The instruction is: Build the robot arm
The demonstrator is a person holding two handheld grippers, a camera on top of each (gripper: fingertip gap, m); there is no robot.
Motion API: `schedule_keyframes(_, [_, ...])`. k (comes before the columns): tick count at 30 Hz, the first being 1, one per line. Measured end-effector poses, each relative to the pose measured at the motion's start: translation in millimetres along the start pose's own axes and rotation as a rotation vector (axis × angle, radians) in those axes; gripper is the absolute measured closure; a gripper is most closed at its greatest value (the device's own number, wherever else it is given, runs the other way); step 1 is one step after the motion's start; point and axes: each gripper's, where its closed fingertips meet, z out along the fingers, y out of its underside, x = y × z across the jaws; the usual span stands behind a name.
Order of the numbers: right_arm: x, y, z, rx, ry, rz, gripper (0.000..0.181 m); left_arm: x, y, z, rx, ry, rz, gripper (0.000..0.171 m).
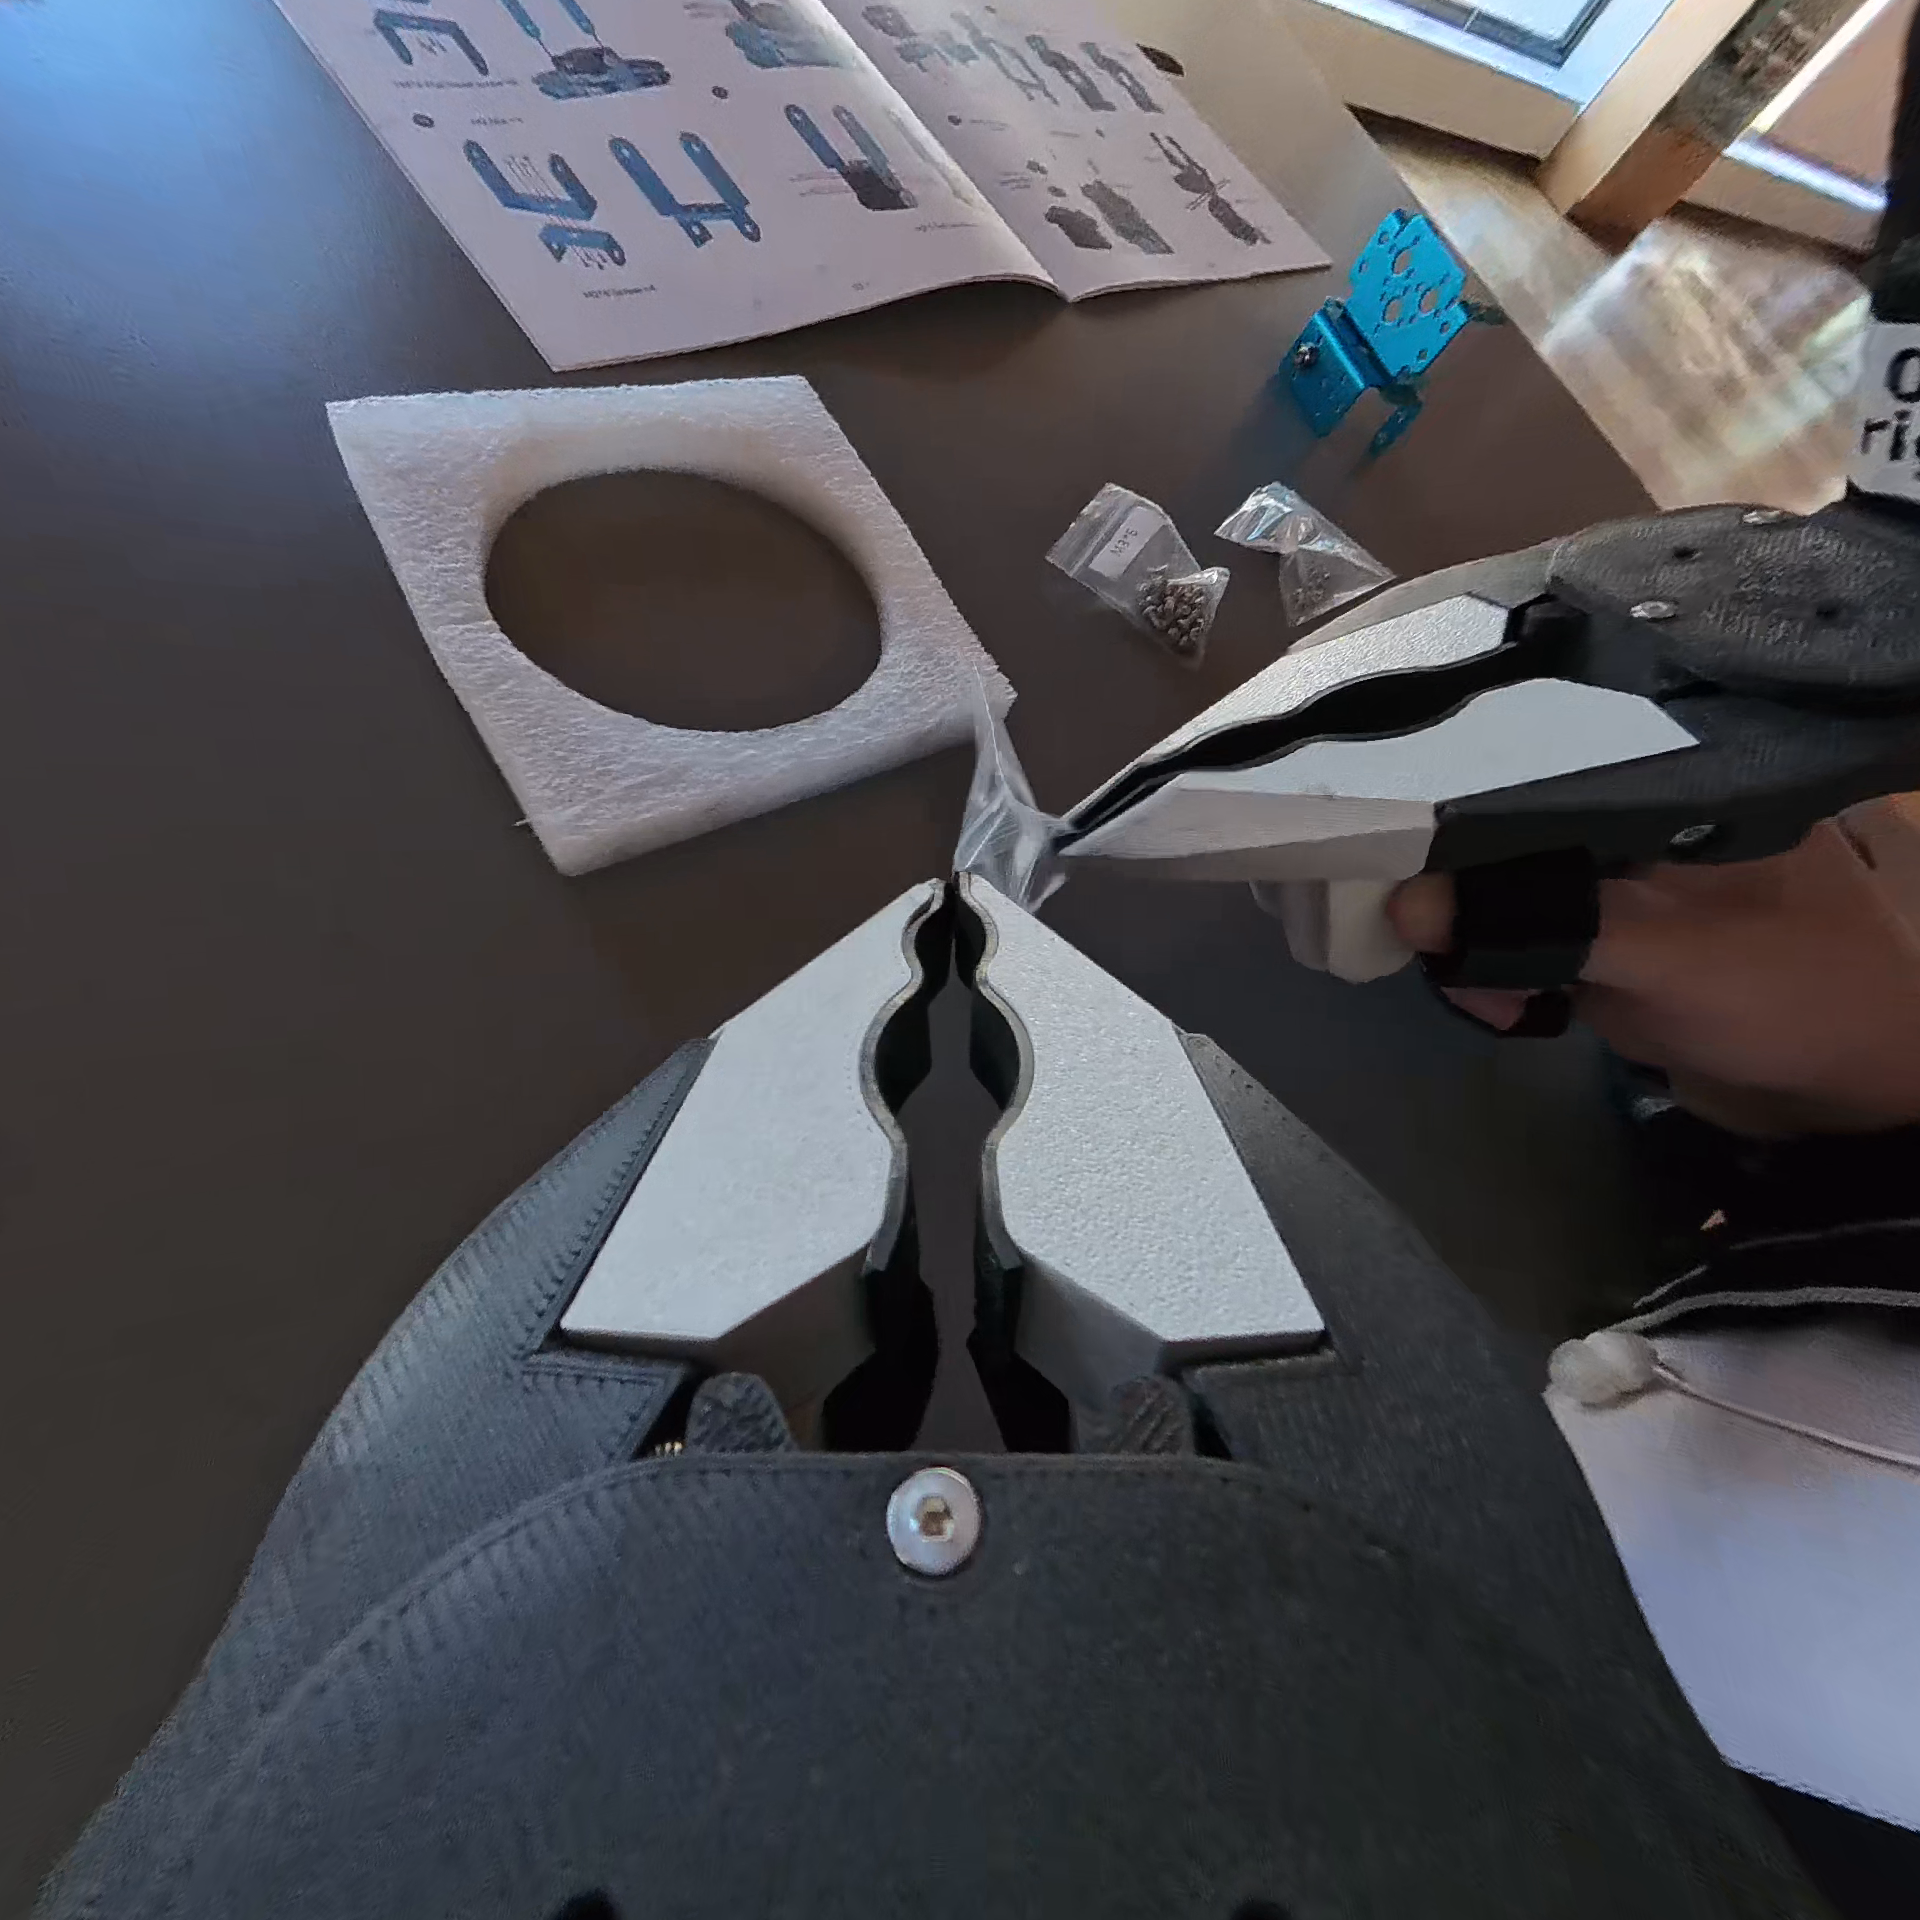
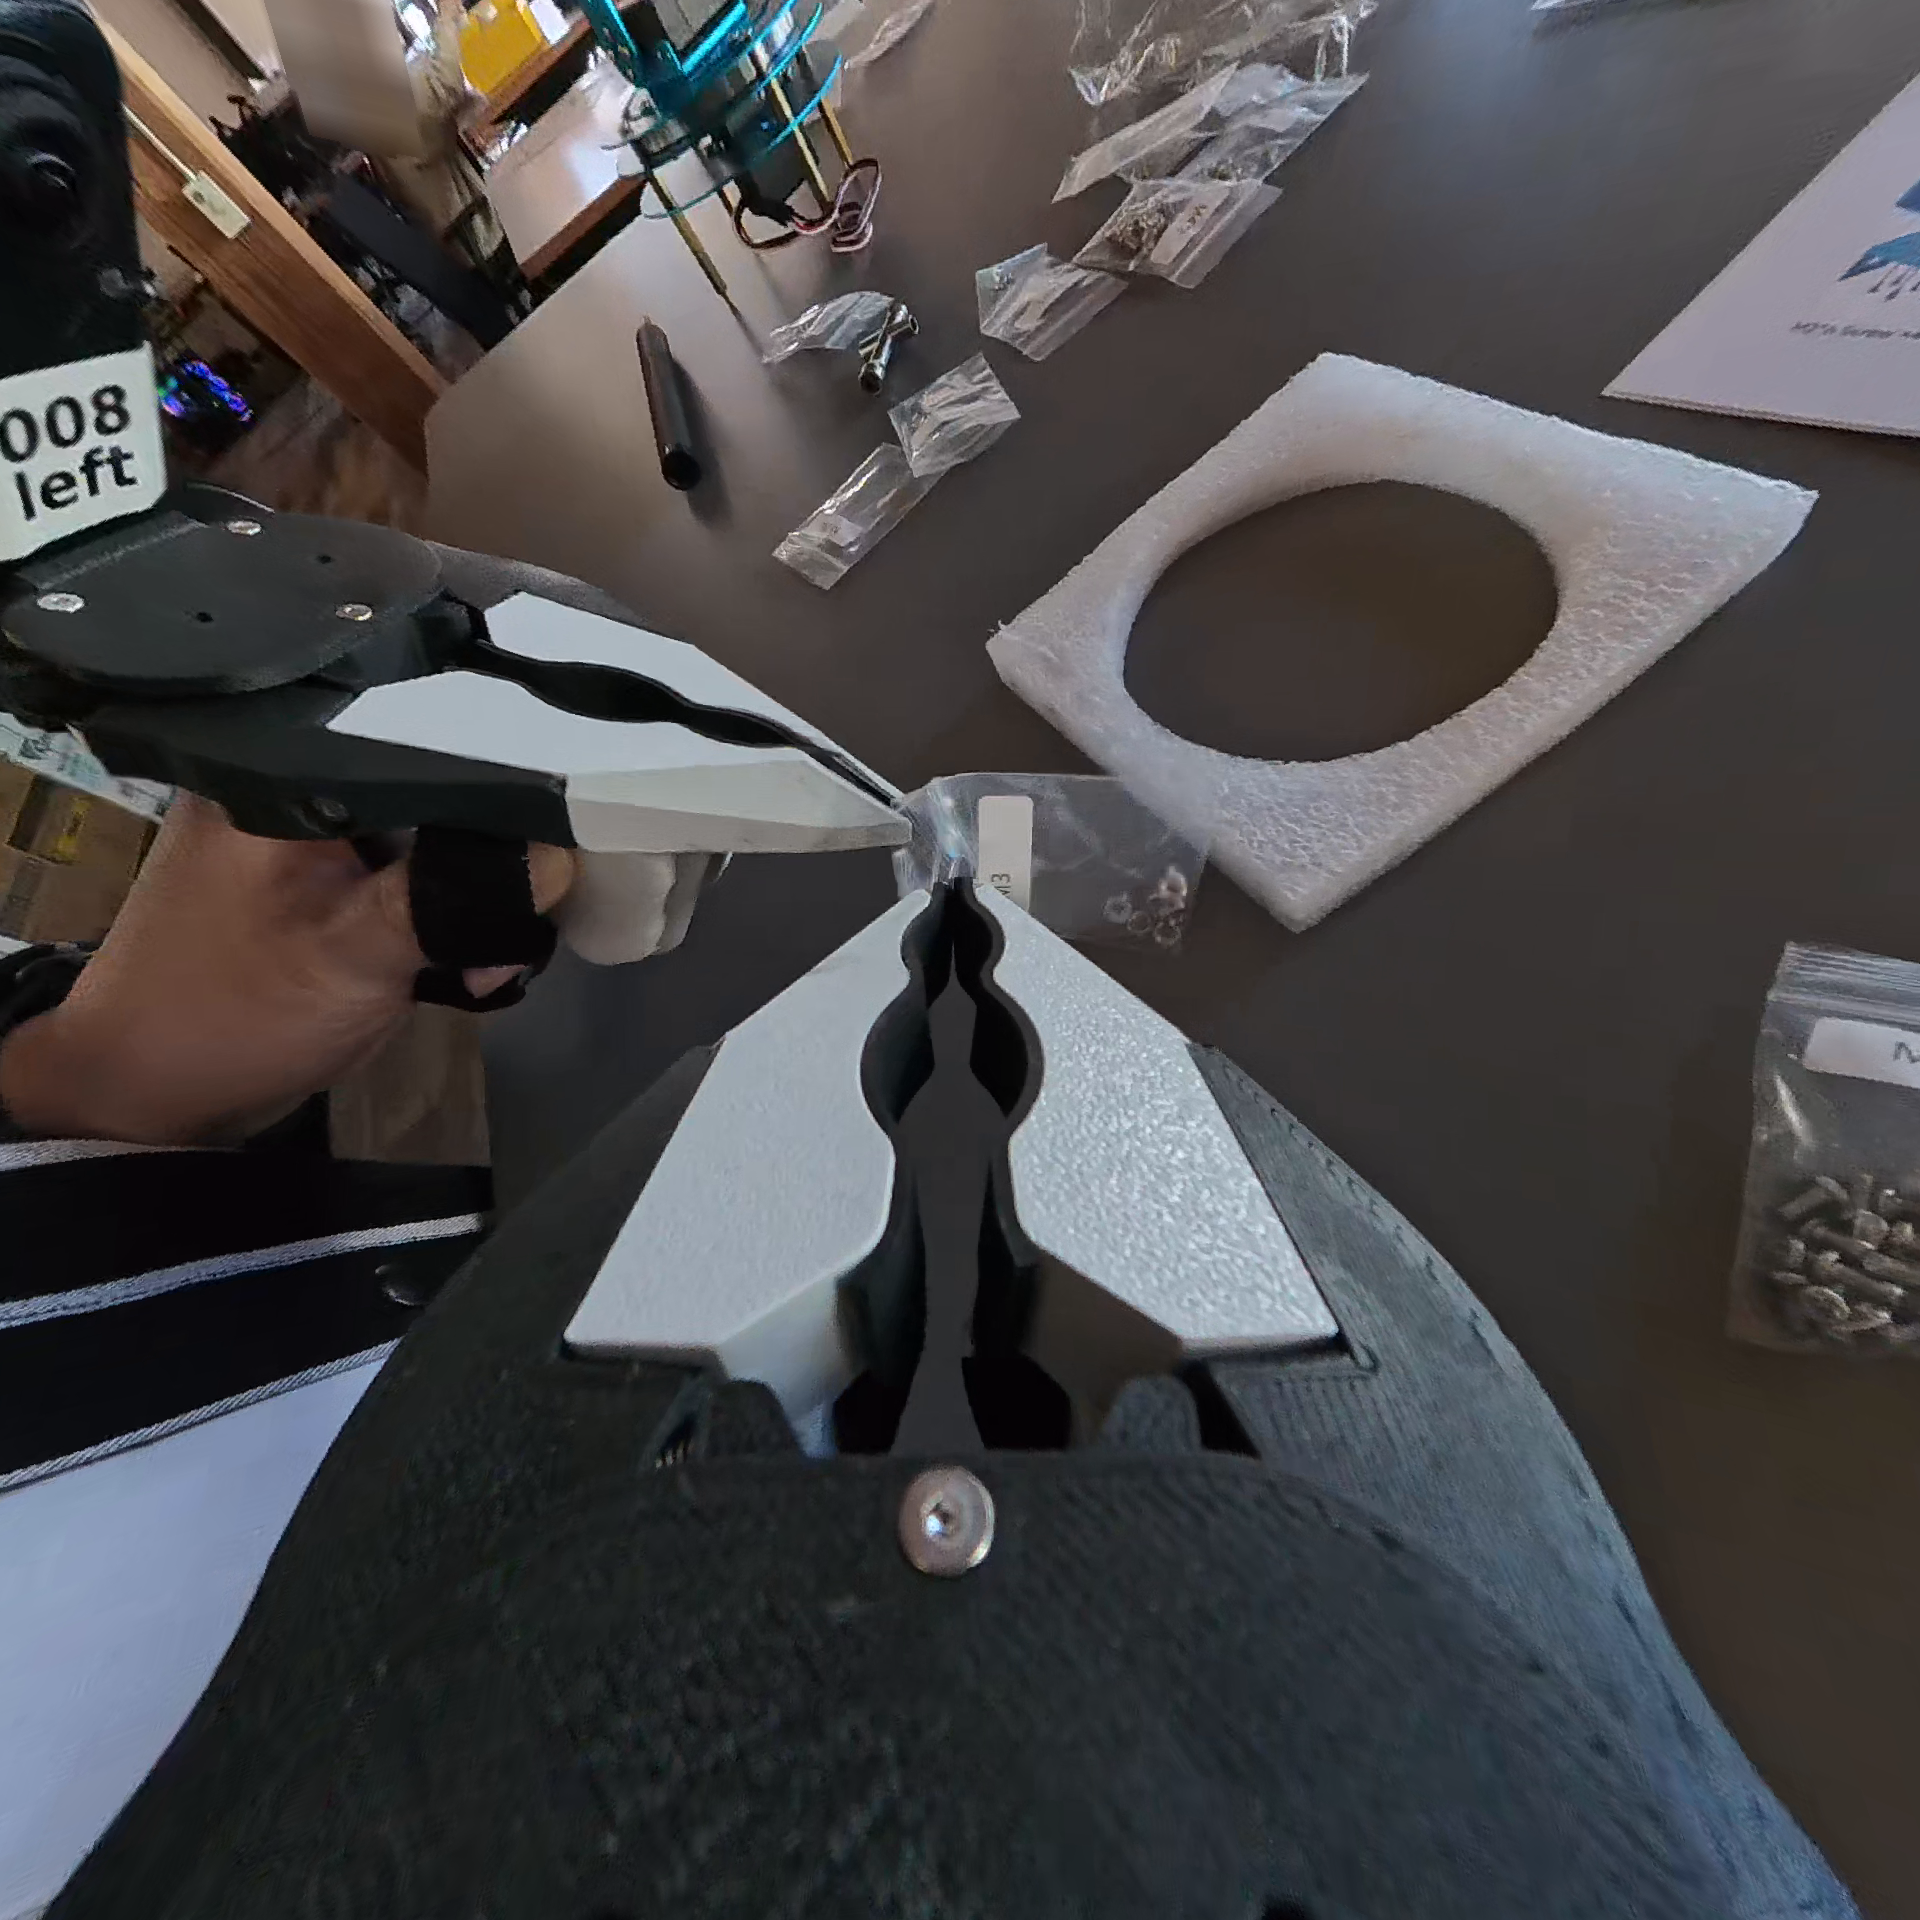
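Observation:
Both grippers pinch the same small clear plastic bag point(image 2: 1081, 847), which has a white label and a few small metal nuts in its lower corner. My left gripper point(image 1: 954, 885) is shut on one edge of the bag point(image 1: 1003, 800), held above the dark table. My right gripper point(image 2: 954, 883) is shut on the bag's top edge close beside it. In the left wrist view the right gripper point(image 1: 1060, 836) comes in from the right with its tips closed on the bag. In the right wrist view the left gripper point(image 2: 902, 821) comes in from the left.
A white foam square with a round hole point(image 1: 665, 613) point(image 2: 1403, 634) lies just beyond the bag. An open instruction booklet point(image 1: 790, 156), two small hardware bags point(image 1: 1153, 566), a blue metal bracket point(image 1: 1382, 322), a bag of screws point(image 2: 1839, 1164), several more bags point(image 2: 935, 436), a black rod point(image 2: 665, 400) lie on the table. My left and right fingertips are right by each other. From the right gripper's tips to the blue metal bracket point(image 1: 1382, 322) is close to 30 centimeters.

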Motion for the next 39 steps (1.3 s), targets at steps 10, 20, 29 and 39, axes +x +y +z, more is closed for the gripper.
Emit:
schedule_keyframes(10, [7.1, -10.5, -28.9, -0.134, -0.121, 0.084, 0.181, 45.2, -28.7, -16.7, 0.176, 0.248, 0.428, 0.113])
schedule_keyframes(20, [1.5, -3.9, -52.9, -0.371, -0.108, 0.047, 0.181, 77.2, -26.1, 29.9, 0.208, 0.223, 1.043, 0.119])
schedule_keyframes(29, [13.5, -9.3, -64.9, -0.398, 0.002, 0.034, 0.181, 83.2, -34.3, 36.0, 0.256, 0.186, 1.078, 0.141])
schedule_keyframes(39, [3.5, -10.6, -54.4, -0.412, -0.019, -0.039, 0.181, 72.8, -28.6, 34.5, 0.224, 0.172, 1.054, 0.127])
